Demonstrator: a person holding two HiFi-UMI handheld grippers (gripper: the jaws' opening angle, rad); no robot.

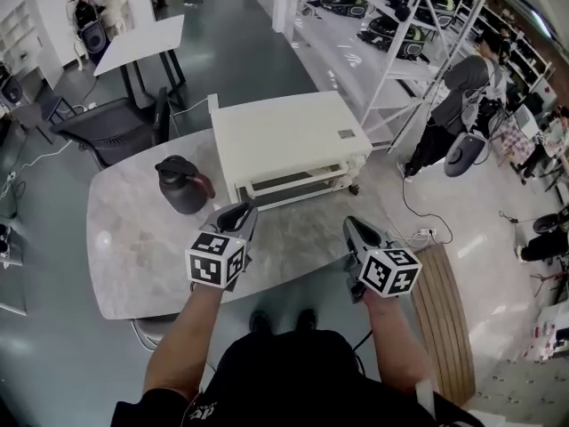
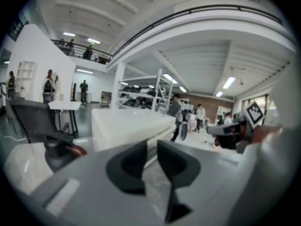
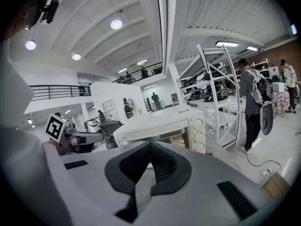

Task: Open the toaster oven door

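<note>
left claw (image 1: 238,212): jaws slightly apart, empty | right claw (image 1: 357,228): jaws together, empty

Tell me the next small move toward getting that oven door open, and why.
Probably ease the left gripper forward and up to the top edge of the door of the toaster oven. The door looks shut, both grippers are short of it over the table, and the left fingers stand apart with nothing between, while the right gripper is shut.
</note>
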